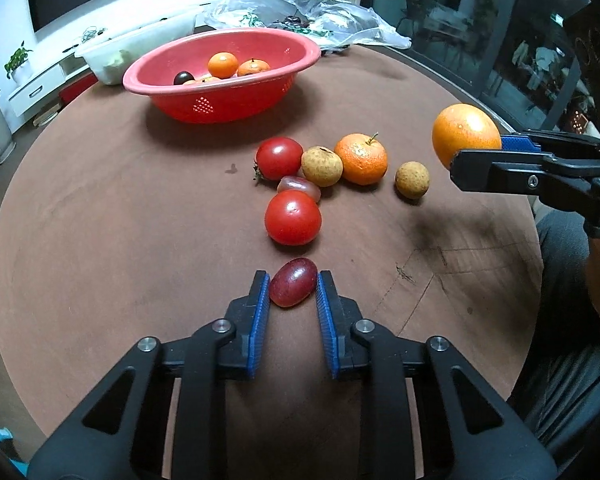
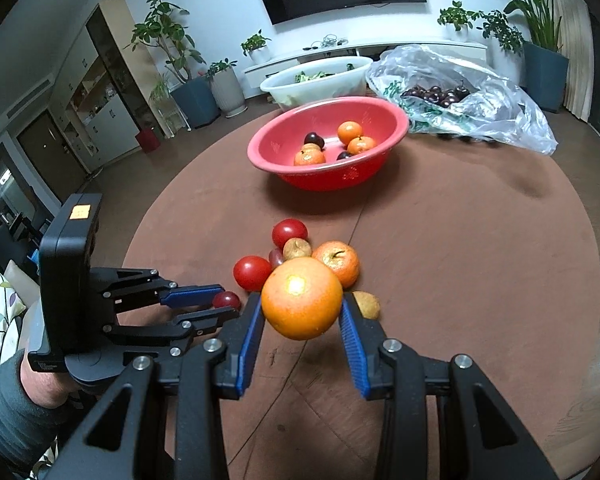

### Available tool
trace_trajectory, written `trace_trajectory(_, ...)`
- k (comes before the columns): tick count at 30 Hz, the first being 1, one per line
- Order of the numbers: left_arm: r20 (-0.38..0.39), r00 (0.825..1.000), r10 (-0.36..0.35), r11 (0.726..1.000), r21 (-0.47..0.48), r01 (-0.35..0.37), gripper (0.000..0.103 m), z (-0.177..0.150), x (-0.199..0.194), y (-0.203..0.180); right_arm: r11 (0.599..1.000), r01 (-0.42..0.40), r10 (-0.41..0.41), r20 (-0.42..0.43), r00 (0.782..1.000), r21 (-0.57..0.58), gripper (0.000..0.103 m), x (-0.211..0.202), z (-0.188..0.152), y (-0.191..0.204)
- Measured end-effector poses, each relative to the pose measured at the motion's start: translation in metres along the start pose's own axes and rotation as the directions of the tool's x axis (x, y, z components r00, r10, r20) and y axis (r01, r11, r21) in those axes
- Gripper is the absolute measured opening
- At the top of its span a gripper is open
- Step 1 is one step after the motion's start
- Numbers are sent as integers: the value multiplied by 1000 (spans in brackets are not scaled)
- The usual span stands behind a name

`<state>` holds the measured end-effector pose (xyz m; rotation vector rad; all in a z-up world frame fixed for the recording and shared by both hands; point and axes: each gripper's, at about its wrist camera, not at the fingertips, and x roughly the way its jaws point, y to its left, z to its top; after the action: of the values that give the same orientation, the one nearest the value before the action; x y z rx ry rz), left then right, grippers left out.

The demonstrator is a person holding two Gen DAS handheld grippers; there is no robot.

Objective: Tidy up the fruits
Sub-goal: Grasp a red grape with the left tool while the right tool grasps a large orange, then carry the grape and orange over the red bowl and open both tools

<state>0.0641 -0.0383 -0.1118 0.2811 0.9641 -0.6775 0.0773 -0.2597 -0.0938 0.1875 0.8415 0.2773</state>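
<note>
L gripper (image 1: 293,285): low over brown round table (image 1: 100,240), blue pads closed on a red grape (image 1: 293,282) that rests on the tabletop at the near end of the fruit group.
R gripper (image 2: 302,312): held up off the table, pads clamped on a large orange (image 2: 302,298), one pad each side; fruit hangs clear of the surface.
Loose fruit, mid-table: tomato (image 1: 293,218) just past the gripped grape; 2nd grape (image 1: 299,189) touching it; 2nd tomato (image 1: 279,158) behind; longan (image 1: 322,166) beside that, touching a stemmed mandarin (image 1: 361,159); 2nd longan (image 1: 412,179) sits apart to the right.
Red colander bowl (image 1: 220,100), further back: holds approx. 3 mandarins plus 2 dark plums.
Far edge: white basin (image 2: 316,80) w/ greens; clear plastic bag (image 2: 480,112) w/ dark cherries.
Beyond the table: wall TV, potted plants.
</note>
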Motion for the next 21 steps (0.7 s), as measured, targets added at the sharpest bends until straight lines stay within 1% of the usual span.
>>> trace_trajectory(5,53,998,-23,998,-54,26,22,7,-18,13,1000,5,-5,14,1000,-2,41,-4,5,-2)
trace_trajectory(9,117,993,-27,996,-86,37,22,27,-37,28,1000,23,-23,24,999,-7,41,-7,18,-6)
trace_trajectory(12,161,987,-12,994,-107,30,22,52,-47,43,999,40,-39,42,998,-20,41,-12,37,-7)
trace_trajectory(16,214,977,15,994,-105,8,22,92,-52,56,997,48,-43,75,996,-59,41,-15,75,-4)
trace_trajectory(19,218,976,28,993,-118,-2,22,125,-42,71,995,61,-55,74,996,-80,41,-3,107,-4)
trace_trajectory(21,213,976,49,993,-120,-23,22,143,-31,79,995,61,-56,57,997,-82,41,9,122,-6)
